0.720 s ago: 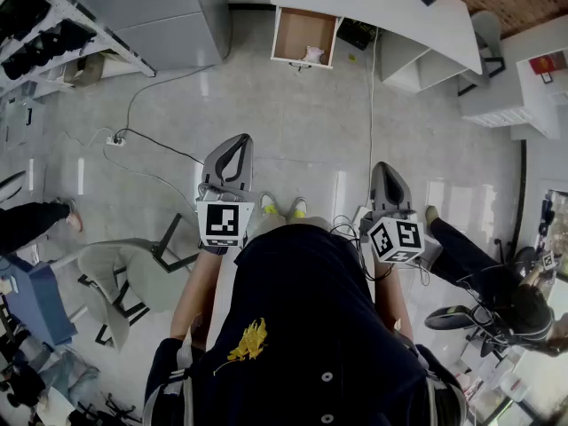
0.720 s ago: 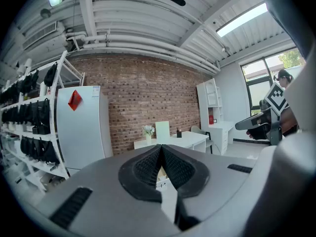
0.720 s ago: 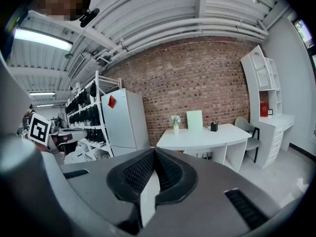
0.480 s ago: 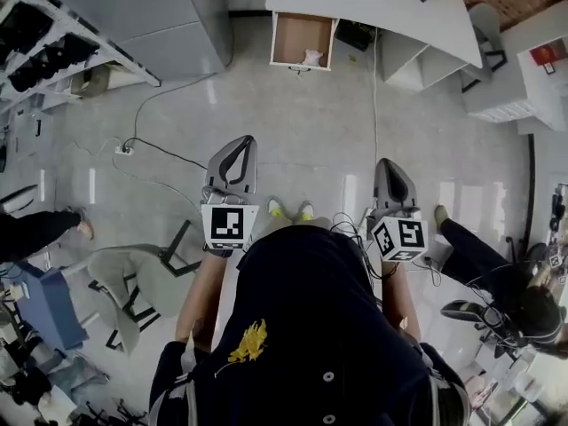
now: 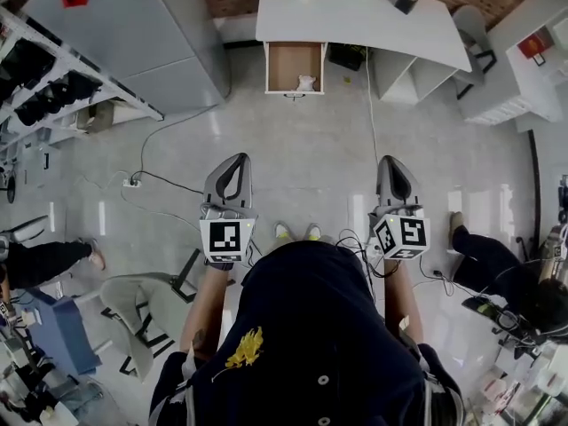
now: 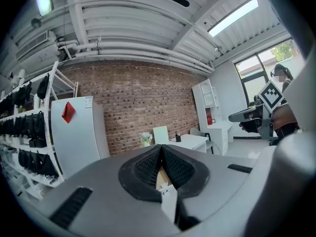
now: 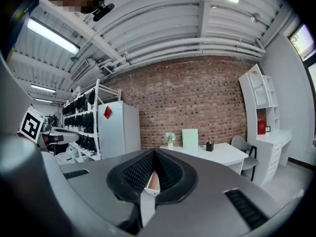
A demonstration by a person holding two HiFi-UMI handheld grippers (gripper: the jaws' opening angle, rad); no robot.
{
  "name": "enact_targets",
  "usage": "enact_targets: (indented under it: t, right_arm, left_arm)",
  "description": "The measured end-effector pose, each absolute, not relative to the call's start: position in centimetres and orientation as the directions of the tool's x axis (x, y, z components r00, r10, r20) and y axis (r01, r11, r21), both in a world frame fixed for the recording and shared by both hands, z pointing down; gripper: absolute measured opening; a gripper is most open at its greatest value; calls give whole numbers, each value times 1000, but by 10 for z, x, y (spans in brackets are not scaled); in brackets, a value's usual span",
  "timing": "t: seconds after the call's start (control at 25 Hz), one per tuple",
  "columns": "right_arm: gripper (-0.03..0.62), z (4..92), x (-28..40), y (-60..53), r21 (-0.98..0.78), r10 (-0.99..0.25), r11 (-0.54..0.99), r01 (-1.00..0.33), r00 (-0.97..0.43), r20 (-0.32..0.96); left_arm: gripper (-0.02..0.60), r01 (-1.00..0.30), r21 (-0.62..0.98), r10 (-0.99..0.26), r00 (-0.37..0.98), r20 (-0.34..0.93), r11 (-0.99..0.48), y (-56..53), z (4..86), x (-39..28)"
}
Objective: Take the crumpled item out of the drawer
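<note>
Far ahead, an open wooden drawer (image 5: 293, 64) sticks out from under a white desk (image 5: 355, 16). A small crumpled white item (image 5: 306, 83) lies at the drawer's front right corner. My left gripper (image 5: 237, 159) and right gripper (image 5: 391, 161) are held side by side at waist height, pointing at the desk from well across the floor. Both are shut with nothing between the pads. In the left gripper view the jaws (image 6: 161, 150) meet at the tips, as they do in the right gripper view (image 7: 154, 153). A sliver of the drawer (image 7: 153, 180) shows behind them.
A white cabinet (image 5: 133, 34) and a rack of dark items (image 5: 44, 69) stand on the left. A cable (image 5: 169, 131) runs across the grey floor to a power strip (image 5: 133, 183). Chairs (image 5: 133, 313) and a person's leg (image 5: 44, 260) are near left, and a seated person (image 5: 497, 273) is near right.
The head view has tipped up, so the desk and drawer sit lower in the frame and the brick wall shows. Both grippers stay shut and side by side.
</note>
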State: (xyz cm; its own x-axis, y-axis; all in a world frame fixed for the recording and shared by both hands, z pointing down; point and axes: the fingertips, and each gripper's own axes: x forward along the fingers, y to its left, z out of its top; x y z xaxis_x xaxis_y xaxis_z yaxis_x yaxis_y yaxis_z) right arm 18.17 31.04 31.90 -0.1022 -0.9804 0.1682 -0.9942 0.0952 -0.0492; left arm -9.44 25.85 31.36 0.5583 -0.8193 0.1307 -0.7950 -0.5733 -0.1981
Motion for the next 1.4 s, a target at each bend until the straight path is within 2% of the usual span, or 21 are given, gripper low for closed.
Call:
enact_targets:
  t: [0.12, 0.16, 0.2, 0.24, 0.56, 0.84, 1.16, 1.4]
  right_arm:
    - [26, 314, 164, 299, -61, -982, 118, -991, -126, 144]
    - [166, 311, 157, 294, -67, -981, 133, -989, -141, 130]
    - [428, 308, 151, 290, -74, -981, 149, -986, -157, 115]
    - [445, 305, 145, 287, -77, -981, 159, -984, -166, 102]
    - [448, 306, 113, 276, -2, -974, 177, -984, -176, 142]
    - [448, 321, 111, 267, 8, -969, 166, -986, -162, 186]
    - [448, 345, 123, 194, -13, -957, 189, -982, -187, 222]
    - [448, 356, 148, 87, -37, -950, 233, -972, -236, 204]
  left_arm:
    - [18, -801, -183, -822, 556, 124, -569, 255, 315, -105]
    - [18, -803, -178, -822, 555, 123, -569, 255, 316, -109]
    - [18, -805, -172, -823, 555, 122, -568, 256, 318, -112]
    - [18, -806, -168, -824, 554, 123, -567, 256, 320, -117]
    - [18, -832, -120, -840, 529, 123, -541, 245, 333, -159]
    - [18, -860, -74, -859, 491, 146, -505, 231, 354, -178]
    - [18, -854, -80, -845, 488, 220, -514, 173, 379, -163]
    - [18, -858, -98, -849, 471, 240, -504, 80, 384, -125]
